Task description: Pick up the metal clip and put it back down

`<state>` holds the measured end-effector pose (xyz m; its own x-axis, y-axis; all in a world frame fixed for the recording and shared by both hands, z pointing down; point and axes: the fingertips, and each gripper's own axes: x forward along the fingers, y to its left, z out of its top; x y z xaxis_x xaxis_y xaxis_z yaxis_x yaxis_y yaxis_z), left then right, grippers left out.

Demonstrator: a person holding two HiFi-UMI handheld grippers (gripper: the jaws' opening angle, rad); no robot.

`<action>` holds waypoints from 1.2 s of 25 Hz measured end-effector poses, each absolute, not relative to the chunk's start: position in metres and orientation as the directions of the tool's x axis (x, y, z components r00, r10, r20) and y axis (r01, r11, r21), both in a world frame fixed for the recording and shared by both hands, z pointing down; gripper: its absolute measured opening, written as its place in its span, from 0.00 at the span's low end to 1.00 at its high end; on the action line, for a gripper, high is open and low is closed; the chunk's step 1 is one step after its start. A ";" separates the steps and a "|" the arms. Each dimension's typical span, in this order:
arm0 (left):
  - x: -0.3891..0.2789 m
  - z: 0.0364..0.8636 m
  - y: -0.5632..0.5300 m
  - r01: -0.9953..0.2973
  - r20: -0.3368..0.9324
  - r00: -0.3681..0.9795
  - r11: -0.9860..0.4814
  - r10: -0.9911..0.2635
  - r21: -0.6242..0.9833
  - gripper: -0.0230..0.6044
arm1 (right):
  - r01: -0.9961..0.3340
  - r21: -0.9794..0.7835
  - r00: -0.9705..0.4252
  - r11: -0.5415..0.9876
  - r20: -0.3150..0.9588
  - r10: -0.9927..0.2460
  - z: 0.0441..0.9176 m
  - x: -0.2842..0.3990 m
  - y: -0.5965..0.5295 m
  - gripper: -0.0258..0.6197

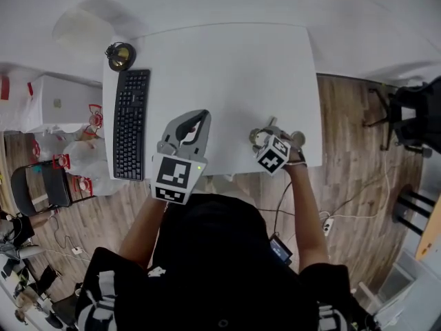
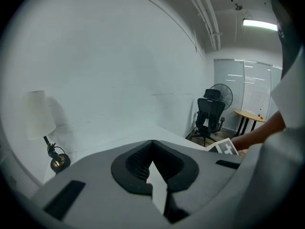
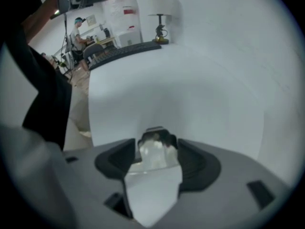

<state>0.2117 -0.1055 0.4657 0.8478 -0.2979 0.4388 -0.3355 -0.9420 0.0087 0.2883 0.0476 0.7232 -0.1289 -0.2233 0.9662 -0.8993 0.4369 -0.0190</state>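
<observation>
A shiny metal clip (image 3: 153, 152) lies on the white table (image 1: 227, 74), seen in the right gripper view between the two dark pads of my right gripper (image 3: 156, 142). The jaws stand wide on either side of it and do not press on it. From the head view that gripper (image 1: 272, 135) hovers near the table's front edge at the right, its marker cube towards me, and it hides the clip. My left gripper (image 1: 198, 118) rests at the front middle of the table. In its own view the left gripper (image 2: 152, 144) has its tips together with nothing between them.
A black keyboard (image 1: 131, 124) lies along the table's left side, with a small lamp (image 1: 120, 55) behind it. The table's front edge runs just under both grippers. A dark chair (image 1: 41, 188) stands on the wooden floor at the left, an office chair (image 2: 209, 116) at the right.
</observation>
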 end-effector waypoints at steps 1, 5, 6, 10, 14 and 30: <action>0.210 0.467 -0.107 -0.344 0.441 0.844 -0.939 -0.305 0.009 0.07 | -0.893 -0.017 -0.127 0.449 0.969 -0.214 0.727 0.288 0.047 0.46; 0.204 0.469 -0.115 -0.381 0.444 0.831 -0.924 -0.335 0.017 0.07 | -0.879 -0.031 -0.134 0.476 0.974 -0.183 0.737 0.290 0.045 0.47; 0.202 0.469 -0.116 -0.389 0.445 0.828 -0.921 -0.341 0.019 0.07 | -0.877 -0.034 -0.135 0.479 0.975 -0.177 0.739 0.290 0.045 0.47; 0.195 0.473 -0.121 -0.415 0.450 0.816 -0.909 -0.363 0.020 0.07 | -0.863 -0.039 -0.136 0.504 0.978 -0.156 0.742 0.289 0.043 0.47; 0.192 0.473 -0.123 -0.430 0.448 0.812 -0.903 -0.373 0.027 0.07 | -0.836 -0.046 -0.131 0.547 0.985 -0.116 0.750 0.288 0.044 0.48; 0.190 0.471 -0.123 -0.425 0.442 0.816 -0.905 -0.371 0.024 0.07 | -0.830 -0.082 -0.139 0.551 0.988 -0.063 0.751 0.287 0.041 0.48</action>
